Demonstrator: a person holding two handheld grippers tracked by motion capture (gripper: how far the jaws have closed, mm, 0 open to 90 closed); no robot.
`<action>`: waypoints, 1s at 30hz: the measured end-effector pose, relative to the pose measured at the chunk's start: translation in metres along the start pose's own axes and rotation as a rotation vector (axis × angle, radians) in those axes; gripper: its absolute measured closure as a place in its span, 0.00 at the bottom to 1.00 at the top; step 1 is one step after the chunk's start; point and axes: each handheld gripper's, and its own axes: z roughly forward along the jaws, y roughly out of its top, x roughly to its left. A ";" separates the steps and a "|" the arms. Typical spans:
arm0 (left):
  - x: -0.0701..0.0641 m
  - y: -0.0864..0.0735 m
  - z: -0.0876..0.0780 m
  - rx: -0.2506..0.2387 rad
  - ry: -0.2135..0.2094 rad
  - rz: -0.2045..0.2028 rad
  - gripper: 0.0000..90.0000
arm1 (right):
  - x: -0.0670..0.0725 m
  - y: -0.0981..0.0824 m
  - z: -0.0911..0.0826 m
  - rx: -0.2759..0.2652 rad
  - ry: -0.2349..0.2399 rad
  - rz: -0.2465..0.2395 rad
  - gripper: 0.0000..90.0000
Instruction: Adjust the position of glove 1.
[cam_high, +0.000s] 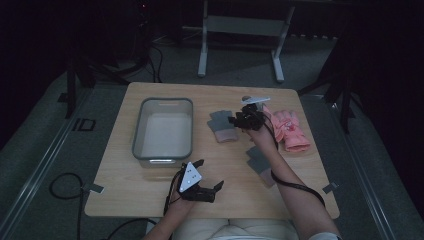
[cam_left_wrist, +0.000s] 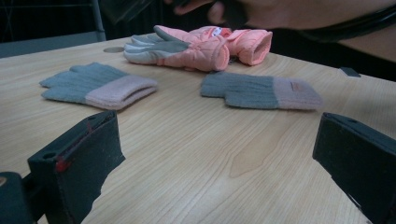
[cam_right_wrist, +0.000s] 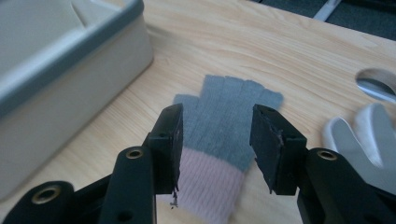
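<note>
Grey-rimmed plastic bin (cam_high: 163, 129) sits toward the table's (cam_high: 150, 192) left side; two grey knit gloves (cam_high: 222, 126) (cam_high: 260, 160) and pink ski gloves (cam_high: 290, 131) lie toward its right edge.

A dim lab or recording studio set up for staged handling work. A square light-wood tabletop (cam_high: 150, 195) stands alone on grey carpet (cam_high: 45, 150), with black surroundings all around. At 12 o'clock beyond it stands a grey metal frame on two legs (cam_high: 202, 55). Black cables (cam_high: 62, 187) loop over the floor at 8 o'clock, and pieces of grey tape (cam_high: 328, 188) mark the tabletop's near corners.
</note>
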 end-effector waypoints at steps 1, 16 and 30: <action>0.000 0.000 0.000 -0.001 0.000 0.001 0.01 | 0.001 -0.001 0.009 0.008 0.005 -0.030 0.62; 0.001 0.000 0.000 -0.006 -0.006 -0.004 0.01 | 0.000 -0.009 0.077 0.133 -0.046 -0.111 0.72; 0.001 0.000 0.000 -0.003 -0.012 -0.007 0.01 | -0.006 -0.011 0.089 0.185 -0.053 -0.017 0.93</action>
